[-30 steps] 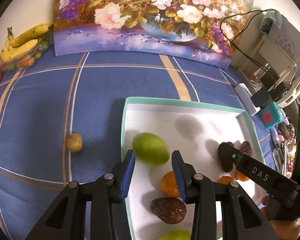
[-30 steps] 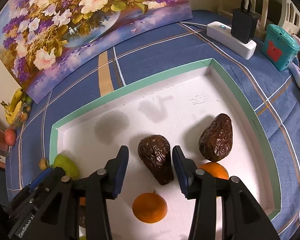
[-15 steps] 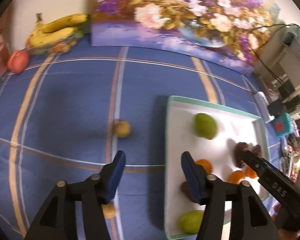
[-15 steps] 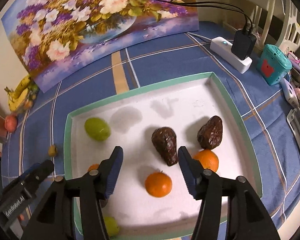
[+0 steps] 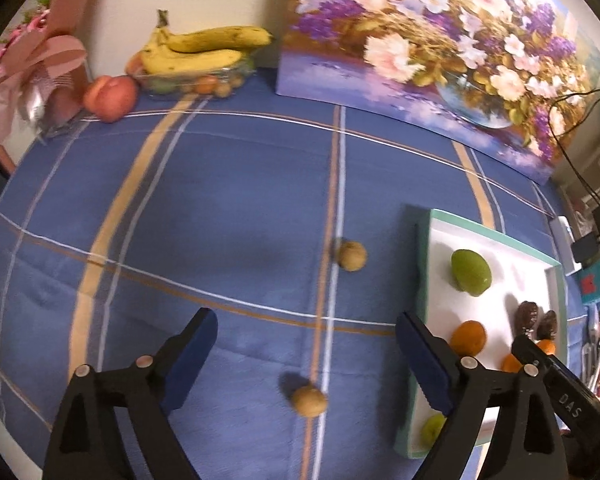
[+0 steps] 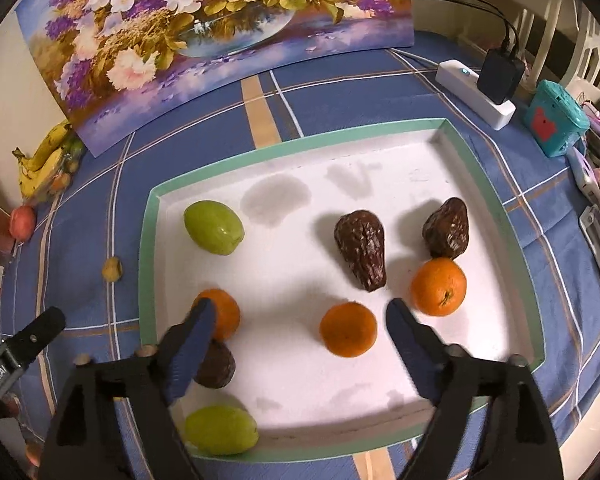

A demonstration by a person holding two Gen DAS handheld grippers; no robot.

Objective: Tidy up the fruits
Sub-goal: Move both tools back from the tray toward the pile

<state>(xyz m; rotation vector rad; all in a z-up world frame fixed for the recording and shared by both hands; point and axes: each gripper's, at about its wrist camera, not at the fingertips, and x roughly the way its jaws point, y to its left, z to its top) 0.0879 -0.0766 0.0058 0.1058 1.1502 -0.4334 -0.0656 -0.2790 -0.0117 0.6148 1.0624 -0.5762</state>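
A white tray with a green rim (image 6: pixel 300 148) (image 5: pixel 422 264) holds two green fruits (image 6: pixel 214 227) (image 6: pixel 221 430), three oranges (image 6: pixel 348 334) (image 6: pixel 439 286) (image 6: pixel 224 312) and three dark wrinkled fruits (image 6: pixel 362 254) (image 6: pixel 447 227) (image 6: pixel 218 368). Two small brown fruits (image 5: pixel 351 255) (image 5: pixel 309 400) lie on the blue cloth left of the tray. My left gripper (image 5: pixel 306 350) is open and empty above the cloth, over the nearer brown fruit. My right gripper (image 6: pixel 300 326) is open and empty above the tray's front.
A flower painting (image 5: pixel 440 52) stands at the back. Bananas on a bowl (image 5: pixel 204 54), a peach (image 5: pixel 110 98) and a pink gift bag (image 5: pixel 32 76) sit at the back left. A power strip (image 6: pixel 476 94) and a teal box (image 6: pixel 556 120) lie right of the tray.
Both grippers have pulled back and opened wider. The left one has swung left off the tray to the cloth, bringing a second brown fruit into view. The fruits have not moved.
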